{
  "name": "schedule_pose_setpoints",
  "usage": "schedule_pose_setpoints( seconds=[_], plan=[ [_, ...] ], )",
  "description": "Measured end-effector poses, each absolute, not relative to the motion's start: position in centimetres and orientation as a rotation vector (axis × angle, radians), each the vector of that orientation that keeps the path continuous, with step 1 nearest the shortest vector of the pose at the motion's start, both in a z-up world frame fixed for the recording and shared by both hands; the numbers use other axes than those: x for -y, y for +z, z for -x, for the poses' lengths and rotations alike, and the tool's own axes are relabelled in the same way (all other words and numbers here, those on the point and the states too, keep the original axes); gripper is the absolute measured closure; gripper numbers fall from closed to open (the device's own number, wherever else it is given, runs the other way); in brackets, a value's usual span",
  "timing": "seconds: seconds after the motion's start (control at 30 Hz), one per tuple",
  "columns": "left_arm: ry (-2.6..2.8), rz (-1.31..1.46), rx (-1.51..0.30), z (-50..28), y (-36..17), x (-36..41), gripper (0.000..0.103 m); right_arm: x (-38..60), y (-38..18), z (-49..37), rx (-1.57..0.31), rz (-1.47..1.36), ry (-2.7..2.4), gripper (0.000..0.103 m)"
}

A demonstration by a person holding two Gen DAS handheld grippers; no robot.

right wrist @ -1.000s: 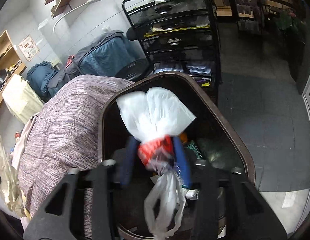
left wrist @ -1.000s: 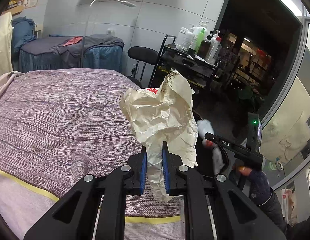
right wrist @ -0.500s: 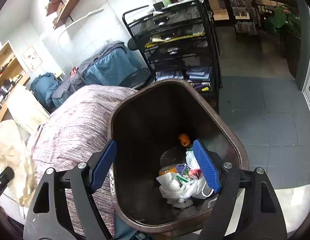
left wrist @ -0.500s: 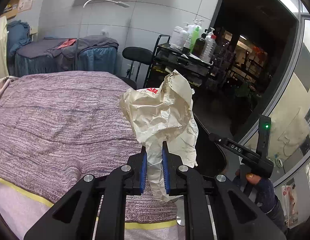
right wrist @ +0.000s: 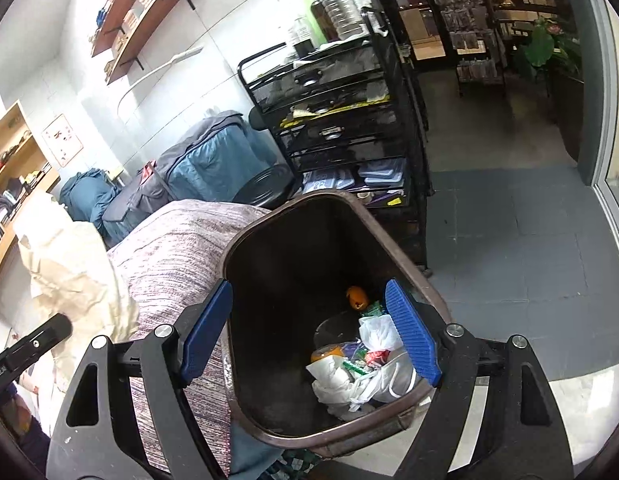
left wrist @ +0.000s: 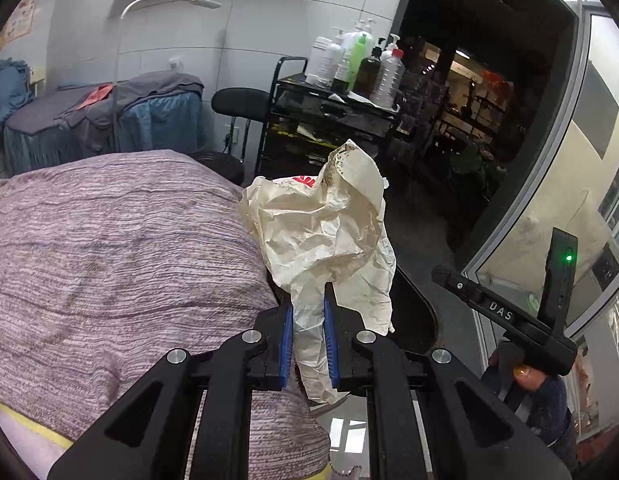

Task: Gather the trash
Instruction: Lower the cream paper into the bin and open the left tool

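My left gripper (left wrist: 308, 320) is shut on a crumpled cream paper bag (left wrist: 325, 232), which stands up above its blue pads, over the bed's edge. The same paper bag (right wrist: 69, 272) shows at the left of the right wrist view. My right gripper (right wrist: 309, 328) hangs open and empty above a dark brown trash bin (right wrist: 277, 220). A white plastic bag (right wrist: 373, 372) with a red band lies on other rubbish at the bin's bottom. In the left wrist view the bin (left wrist: 413, 312) is mostly hidden behind the paper, and the right gripper's body (left wrist: 509, 316) is at the right in a person's hand.
A bed under a purple knitted cover (left wrist: 109, 248) fills the left. A black wire cart (right wrist: 341, 128) with bottles stands behind the bin, a black stool (left wrist: 241, 104) beside it. Grey tiled floor (right wrist: 509, 248) lies to the right, with a glass door (left wrist: 569, 184).
My right gripper opened and let the white plastic bag fall into the bin, then rose a little. My left gripper carried the paper bag sideways toward the bin.
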State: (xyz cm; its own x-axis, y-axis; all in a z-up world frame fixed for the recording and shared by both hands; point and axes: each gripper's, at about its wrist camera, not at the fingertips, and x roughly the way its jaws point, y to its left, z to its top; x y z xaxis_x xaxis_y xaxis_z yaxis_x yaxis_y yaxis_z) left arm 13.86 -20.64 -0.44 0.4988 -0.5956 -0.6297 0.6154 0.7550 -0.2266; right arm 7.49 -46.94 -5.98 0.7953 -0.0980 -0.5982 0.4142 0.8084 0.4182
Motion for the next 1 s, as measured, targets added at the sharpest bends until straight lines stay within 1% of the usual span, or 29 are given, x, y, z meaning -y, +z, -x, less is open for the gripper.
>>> schedule_pose_setpoints(
  seconds=[1.0],
  plan=[
    [-0.826,-0.165,-0.872,-16.0,-3.9,31.1,0.090,52.2,-7.0,-2.5,-0.546,-0.644,-0.491,0.024]
  ],
)
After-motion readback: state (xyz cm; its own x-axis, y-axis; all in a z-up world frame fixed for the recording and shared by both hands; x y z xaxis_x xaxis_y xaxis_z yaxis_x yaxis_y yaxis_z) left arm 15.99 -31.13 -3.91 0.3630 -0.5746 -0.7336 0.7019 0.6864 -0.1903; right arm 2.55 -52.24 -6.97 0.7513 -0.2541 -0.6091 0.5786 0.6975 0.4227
